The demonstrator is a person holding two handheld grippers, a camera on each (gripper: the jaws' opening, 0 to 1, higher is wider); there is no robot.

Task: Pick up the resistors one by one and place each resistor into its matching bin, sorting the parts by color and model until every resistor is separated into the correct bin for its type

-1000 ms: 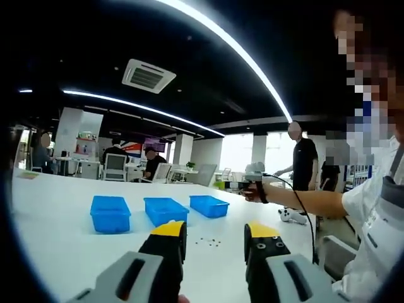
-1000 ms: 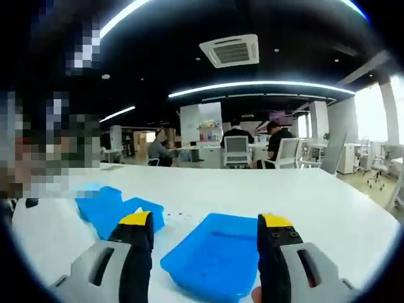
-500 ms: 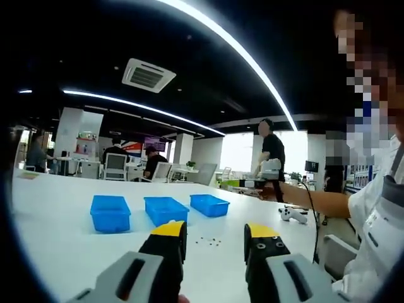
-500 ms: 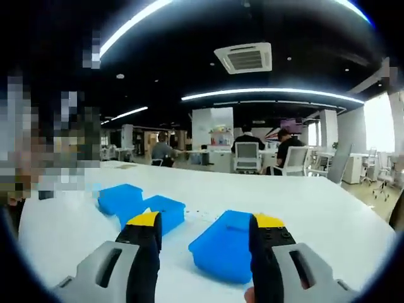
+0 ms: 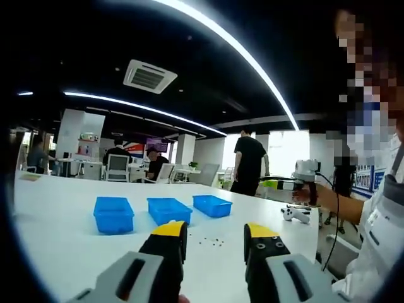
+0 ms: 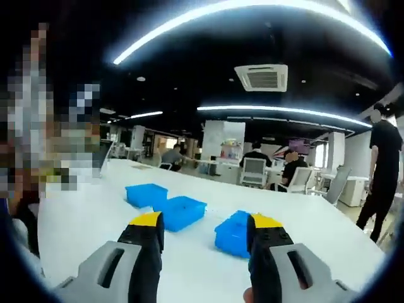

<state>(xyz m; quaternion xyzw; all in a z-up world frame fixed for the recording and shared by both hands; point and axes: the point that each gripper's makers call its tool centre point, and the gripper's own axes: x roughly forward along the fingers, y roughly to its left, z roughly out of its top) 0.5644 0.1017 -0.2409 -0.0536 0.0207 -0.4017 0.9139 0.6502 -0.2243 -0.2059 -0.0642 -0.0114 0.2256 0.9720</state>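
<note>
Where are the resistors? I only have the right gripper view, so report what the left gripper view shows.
Observer: The resistors lie scattered on the white table, on the near side of the three blue bins.
Operator: Give me the left gripper's state.
Observer: The left gripper is open and empty, aimed at the scatter.
Operator: Report anything else on the table.
Observer: A small white device lies at the table's edge, to the view's right of the bins.

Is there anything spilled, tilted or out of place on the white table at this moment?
Nothing stands out. Three blue bins stand upright in a row, and the resistors lie loose in front of them, waiting for sorting.
</note>
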